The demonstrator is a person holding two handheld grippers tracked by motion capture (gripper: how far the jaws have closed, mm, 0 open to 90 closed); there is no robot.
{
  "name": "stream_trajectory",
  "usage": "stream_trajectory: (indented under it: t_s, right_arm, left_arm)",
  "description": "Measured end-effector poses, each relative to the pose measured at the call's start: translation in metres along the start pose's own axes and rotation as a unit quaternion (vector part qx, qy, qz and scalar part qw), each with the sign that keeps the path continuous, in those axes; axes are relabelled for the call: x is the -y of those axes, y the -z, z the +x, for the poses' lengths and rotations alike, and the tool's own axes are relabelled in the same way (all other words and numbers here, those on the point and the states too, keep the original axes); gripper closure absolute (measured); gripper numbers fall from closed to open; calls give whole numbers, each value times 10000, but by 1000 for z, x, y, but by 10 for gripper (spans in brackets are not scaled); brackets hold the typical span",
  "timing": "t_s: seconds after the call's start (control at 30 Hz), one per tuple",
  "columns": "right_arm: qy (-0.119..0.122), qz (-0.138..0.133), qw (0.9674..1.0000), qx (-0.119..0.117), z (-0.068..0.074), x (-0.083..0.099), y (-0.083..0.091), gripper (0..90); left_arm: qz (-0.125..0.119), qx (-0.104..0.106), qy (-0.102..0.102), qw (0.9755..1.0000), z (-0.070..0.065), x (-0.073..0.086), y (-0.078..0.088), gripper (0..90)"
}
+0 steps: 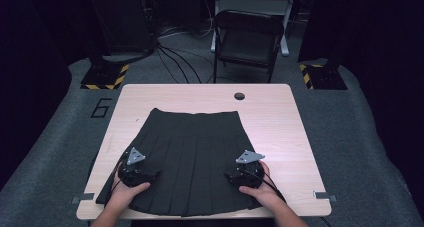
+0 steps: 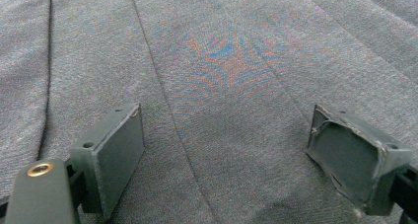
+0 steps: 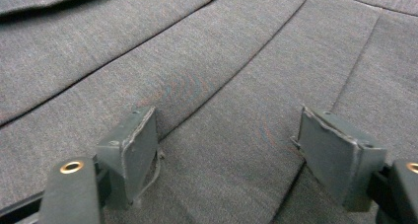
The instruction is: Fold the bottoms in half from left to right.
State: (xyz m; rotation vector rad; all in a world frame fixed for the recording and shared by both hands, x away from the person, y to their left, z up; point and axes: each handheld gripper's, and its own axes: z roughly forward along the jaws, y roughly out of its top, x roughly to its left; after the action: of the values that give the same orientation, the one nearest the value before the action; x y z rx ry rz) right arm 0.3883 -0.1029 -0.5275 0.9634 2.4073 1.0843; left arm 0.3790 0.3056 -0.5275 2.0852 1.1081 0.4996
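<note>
Two grippers over one dark pleated fabric skirt [image 1: 192, 159], spread flat on the pale wooden worktop [image 1: 280, 132], waistband away from the person. High view gives the whole layout: left gripper [image 1: 136, 173] near the skirt's left hem side, right gripper [image 1: 246, 173] near its right. Gripper views add weave and pleat lines. Left fingers [image 2: 116, 155] wide apart, cloth beneath, nothing pinched. Right fingers [image 3: 130, 152] likewise wide, a pleat fold running between them.
</note>
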Motion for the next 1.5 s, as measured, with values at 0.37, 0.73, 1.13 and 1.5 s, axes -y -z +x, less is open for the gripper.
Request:
stream_trajectory:
  t_s: [0.37, 0.73, 1.13, 1.5]
  right_arm:
    - [-6, -2, 10000, 19, 0, 0, 0, 214]
    - [-165, 91, 9998, 103, 0, 0, -1, 161]
    - [-183, 96, 9997, 110, -1, 0, -1, 155]
    - [-188, 107, 9997, 103, -1, 0, -1, 154]
  left_arm:
    - [53, 29, -16, 10000, 0, 0, 1, 139]
    - [44, 19, -4, 10000, 0, -1, 1, 144]
    - [-44, -37, 180, 9998, 3, 0, 2, 199]
    - [-81, 66, 751, 9971, 8, -6, 13, 313]
